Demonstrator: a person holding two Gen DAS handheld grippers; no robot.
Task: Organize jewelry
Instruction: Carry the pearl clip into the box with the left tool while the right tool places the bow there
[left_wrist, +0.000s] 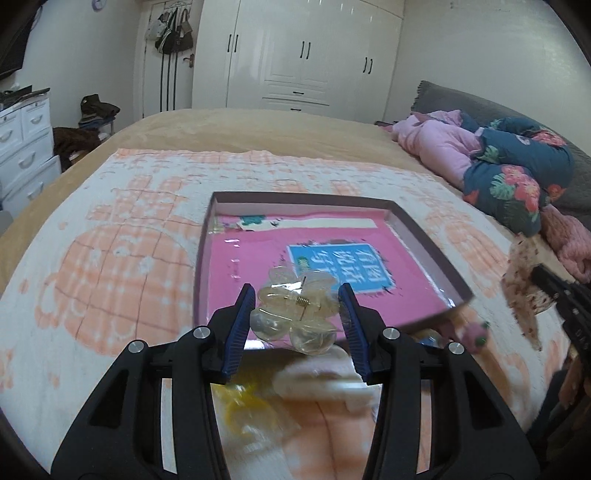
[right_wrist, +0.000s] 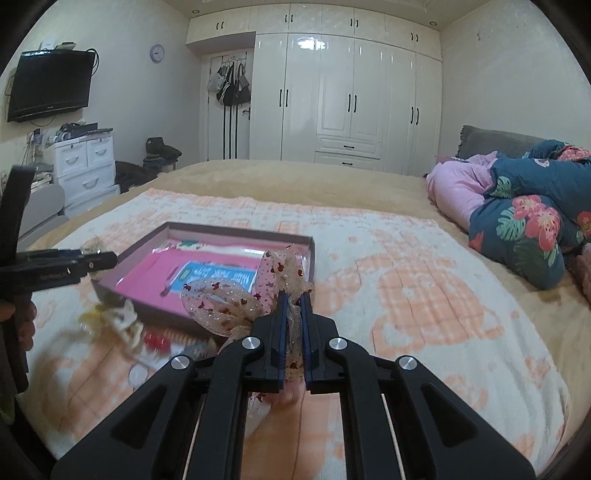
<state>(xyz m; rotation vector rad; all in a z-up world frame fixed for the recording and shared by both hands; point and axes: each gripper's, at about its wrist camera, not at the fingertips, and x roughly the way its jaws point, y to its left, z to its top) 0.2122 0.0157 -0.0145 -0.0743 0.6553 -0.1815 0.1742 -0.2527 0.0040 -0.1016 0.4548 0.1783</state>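
- Carrying is judged to be the step in hand: two hair accessories are held clear of the blanket (right_wrist: 424, 288) and are presented toward the shallow box (left_wrist: 428, 240).
- The left gripper (left_wrist: 297, 306) is seen partly closed on a translucent flower-shaped claw clip (left_wrist: 295, 314), which is pinched between the blue pads above the near edge of the box.
- The right gripper (right_wrist: 291, 299) is found shut tight on a sheer ribbon bow (right_wrist: 236, 295) with small red motifs; the loops hang forward, just before the box's near corner.
- A pink card (left_wrist: 258, 266) lines the box floor; no jewelry is seen in it yet.
- Further small items lie blurred on the blanket near the box; they cannot be identified.
- The next move is judged to require lowering each piece over the box and releasing it without overlap.
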